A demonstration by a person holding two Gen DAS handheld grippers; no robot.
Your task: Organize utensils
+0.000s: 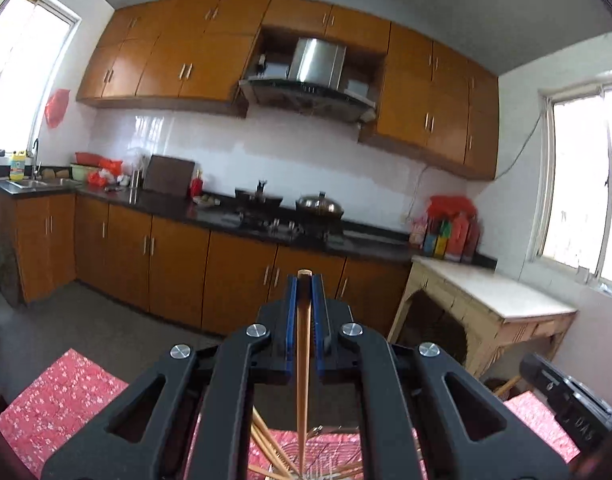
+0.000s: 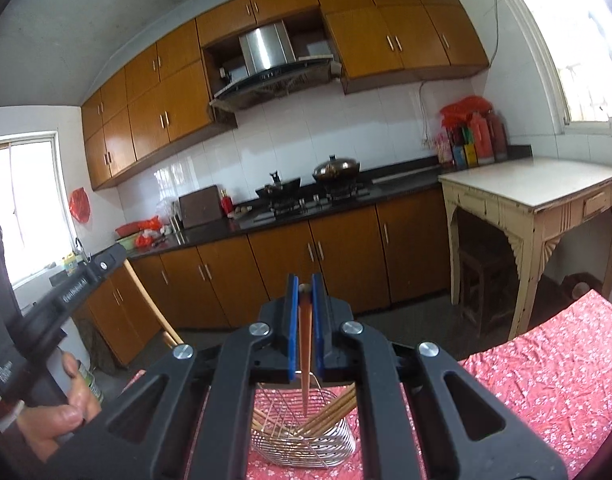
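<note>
I see both grippers clamped on chopsticks: left gripper (image 1: pixel 303 280) on chopstick (image 1: pixel 302 360), right gripper (image 2: pixel 304 282) on its chopstick (image 2: pixel 305 344). Both shafts run along fingers, tips hanging over wire basket (image 2: pixel 306 444) just below; right sits nearer.

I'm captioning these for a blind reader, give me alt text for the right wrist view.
The right gripper, jaws shut on a brown chopstick, is above a wire basket of chopsticks on a red floral tablecloth. Behind is a kitchen with orange-brown cabinets.
</note>
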